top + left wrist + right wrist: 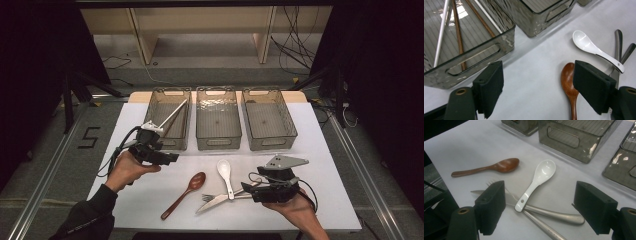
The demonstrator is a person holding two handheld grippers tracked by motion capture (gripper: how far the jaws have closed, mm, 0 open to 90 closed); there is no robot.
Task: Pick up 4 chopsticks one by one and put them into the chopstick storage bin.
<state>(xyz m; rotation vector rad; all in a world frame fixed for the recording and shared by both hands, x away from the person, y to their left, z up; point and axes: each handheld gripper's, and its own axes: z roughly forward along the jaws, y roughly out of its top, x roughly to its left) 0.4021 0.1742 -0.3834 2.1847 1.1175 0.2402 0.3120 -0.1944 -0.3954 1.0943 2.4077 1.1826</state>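
Near our desk's front edge both tongs, left and right, gape empty; the white spoon overlapping knife and fork could drag them along.

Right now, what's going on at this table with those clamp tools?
A person is sorting cutlery into three clear plastic bins. The left bin already holds white and brown chopsticks. The left gripper, open and empty, sits near it. The open right gripper points at the white ceramic spoon, metal knife and fork, with a brown wooden spoon nearby.
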